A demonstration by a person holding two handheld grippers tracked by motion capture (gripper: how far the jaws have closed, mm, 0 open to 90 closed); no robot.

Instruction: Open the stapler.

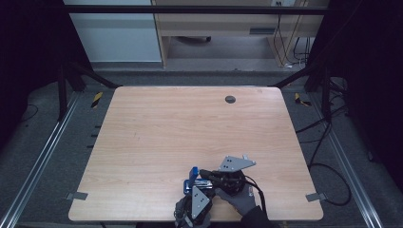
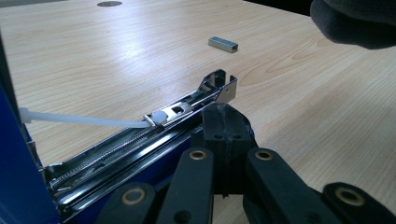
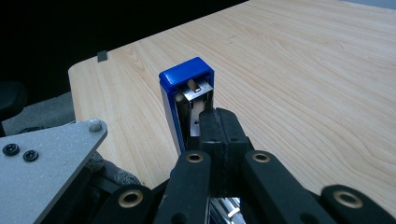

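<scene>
Lab or test-rig room; wooden table (image 1: pixel 157 137) boxed in by black frame posts (image 1: pixel 62 90); metal rails (image 1: pixel 43 159) along grey carpet; loose cables (image 1: pixel 328 166) trailing; pale cabinet (image 1: pixel 223 26) behind.

A person at a table wears dark grey knit gloves and dark sleeves, the right hand (image 1: pixel 241 199) and left hand (image 1: pixel 183 211) each carrying a black two-jaw gripper. The right gripper (image 3: pixel 219 126) has flat, jointed black jaw links pinned with brass-coloured rivets; so has the left gripper (image 2: pixel 226 123). Each is topped by a speckled grey three-cornered metal plate (image 3: pixel 44 163) fastened with small black screws. A black cable (image 1: pixel 259 192) trails from the right gripper.
</scene>
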